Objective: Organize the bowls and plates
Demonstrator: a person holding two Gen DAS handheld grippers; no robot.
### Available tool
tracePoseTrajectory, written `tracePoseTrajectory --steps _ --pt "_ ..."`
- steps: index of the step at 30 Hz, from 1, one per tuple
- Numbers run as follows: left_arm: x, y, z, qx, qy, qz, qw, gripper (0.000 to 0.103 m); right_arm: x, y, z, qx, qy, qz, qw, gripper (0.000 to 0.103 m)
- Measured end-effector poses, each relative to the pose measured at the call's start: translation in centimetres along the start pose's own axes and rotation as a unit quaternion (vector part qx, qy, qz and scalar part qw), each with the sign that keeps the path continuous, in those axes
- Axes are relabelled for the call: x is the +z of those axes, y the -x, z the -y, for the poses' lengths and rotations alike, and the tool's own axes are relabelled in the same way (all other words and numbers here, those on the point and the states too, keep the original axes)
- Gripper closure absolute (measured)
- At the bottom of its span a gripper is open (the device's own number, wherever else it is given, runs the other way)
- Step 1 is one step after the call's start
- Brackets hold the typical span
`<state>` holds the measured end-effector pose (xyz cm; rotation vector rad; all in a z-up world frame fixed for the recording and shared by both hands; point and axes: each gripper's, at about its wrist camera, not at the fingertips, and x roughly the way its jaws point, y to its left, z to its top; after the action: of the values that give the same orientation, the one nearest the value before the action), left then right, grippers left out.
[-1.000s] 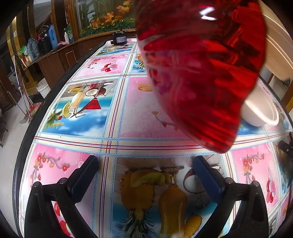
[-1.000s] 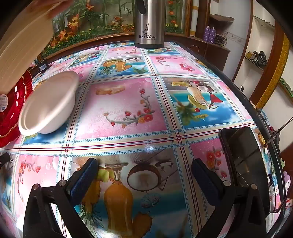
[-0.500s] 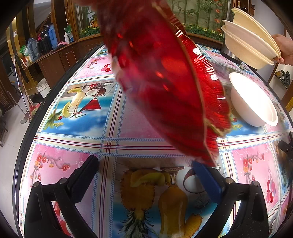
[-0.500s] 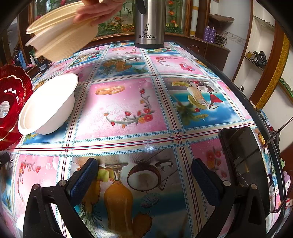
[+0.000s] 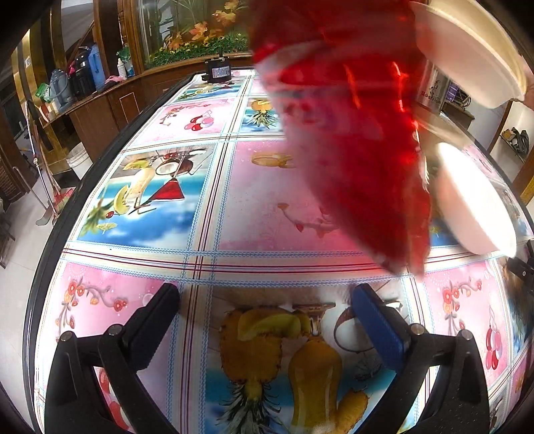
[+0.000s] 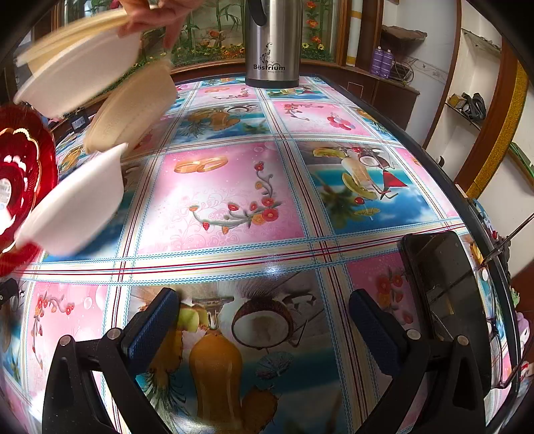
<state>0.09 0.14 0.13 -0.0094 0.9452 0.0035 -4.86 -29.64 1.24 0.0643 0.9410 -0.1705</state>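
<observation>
Flask stands at table's far edge; phone right.

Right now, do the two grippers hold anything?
No. Both the left gripper and right gripper are open and empty. A bare hand holds bowls by the rim.

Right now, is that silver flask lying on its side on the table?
No, the silver flask stands upright at the far end of the table, with its printed label reading level.

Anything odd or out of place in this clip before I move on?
Yes. A bare hand is tipping cream bowls above the table, one beige bowl seemingly falling. A blurred red plate hangs tilted in mid-air. Both the left hand-held gripper and right hand-held gripper are open, holding nothing.
</observation>
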Motion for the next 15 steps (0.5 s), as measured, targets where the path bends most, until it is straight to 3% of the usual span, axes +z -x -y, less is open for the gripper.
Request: tracePoseTrajectory --steps 15 --pt "0.03 0.08 -0.35 0.0 0.0 0.0 1.0 0.0 0.0 0.05 -0.05 0.0 0.0 0.0 1.0 0.001"
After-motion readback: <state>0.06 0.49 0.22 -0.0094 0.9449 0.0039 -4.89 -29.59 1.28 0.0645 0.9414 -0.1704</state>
